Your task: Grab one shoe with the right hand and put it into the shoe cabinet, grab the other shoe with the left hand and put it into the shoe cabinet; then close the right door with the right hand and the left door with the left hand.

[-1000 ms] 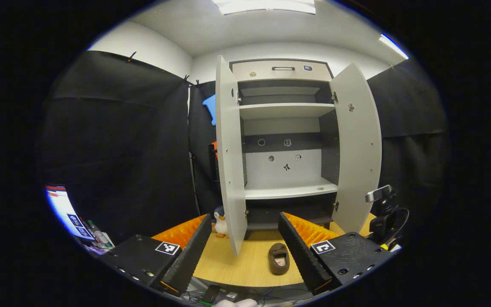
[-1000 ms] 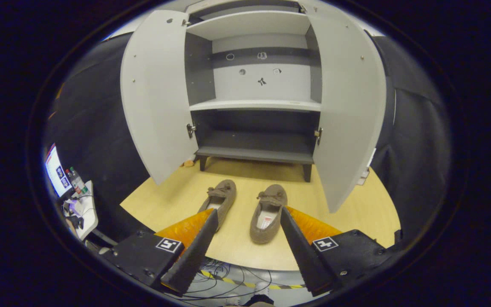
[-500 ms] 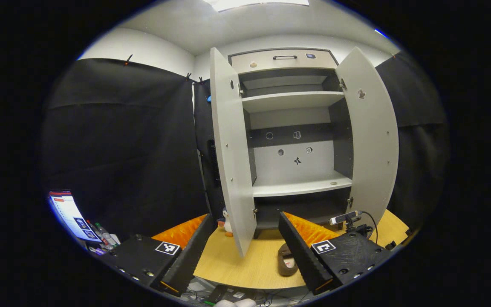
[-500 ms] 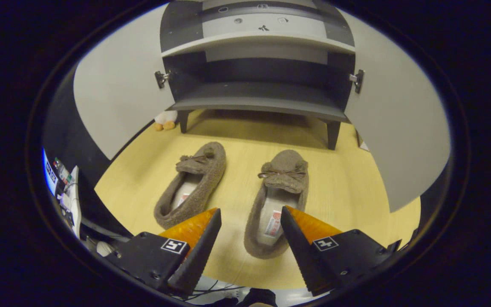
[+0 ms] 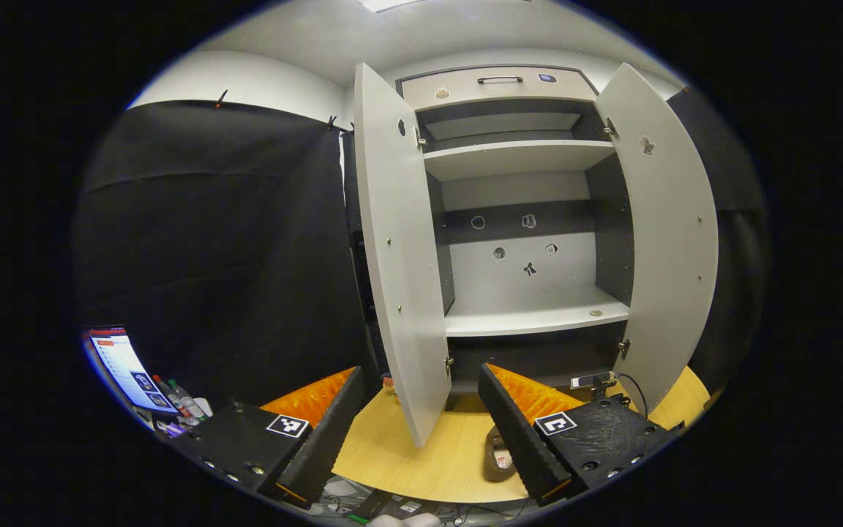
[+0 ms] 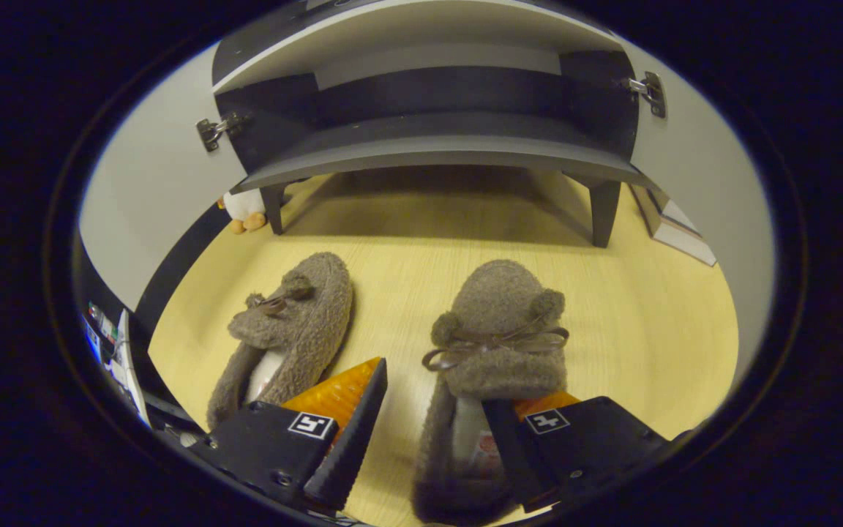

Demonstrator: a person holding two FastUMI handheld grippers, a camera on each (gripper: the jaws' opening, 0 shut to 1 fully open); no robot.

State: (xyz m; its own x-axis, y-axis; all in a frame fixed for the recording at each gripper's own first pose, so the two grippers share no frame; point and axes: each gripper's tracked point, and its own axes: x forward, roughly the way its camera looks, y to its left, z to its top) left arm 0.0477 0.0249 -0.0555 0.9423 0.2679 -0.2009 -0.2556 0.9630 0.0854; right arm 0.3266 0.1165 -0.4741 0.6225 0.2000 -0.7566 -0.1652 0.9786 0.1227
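Two brown fuzzy slippers lie on the wooden floor (image 6: 656, 307) in front of the open shoe cabinet (image 6: 436, 150). In the right gripper view the right shoe (image 6: 498, 322) is nearest and the left shoe (image 6: 293, 315) lies beside it. My right gripper (image 6: 436, 388) is open and low over the right shoe, straddling its left side wall; one finger sits inside the shoe's opening, the other outside. My left gripper (image 5: 420, 372) hangs open and holds nothing, well back from the cabinet (image 5: 531, 315). One shoe (image 5: 498, 460) peeks out beside its right finger.
Both cabinet doors stand wide open: the left door (image 5: 399, 241) and the right door (image 5: 674, 234). A small penguin toy (image 6: 246, 208) sits by the cabinet's left leg. A lit screen (image 5: 125, 366) and bottles are at the far left. The other gripper's camera (image 5: 593, 379) shows low by the right door.
My right gripper has dropped down and forward onto the right shoe, one finger now inside its opening. My left gripper has drifted a little, still open.
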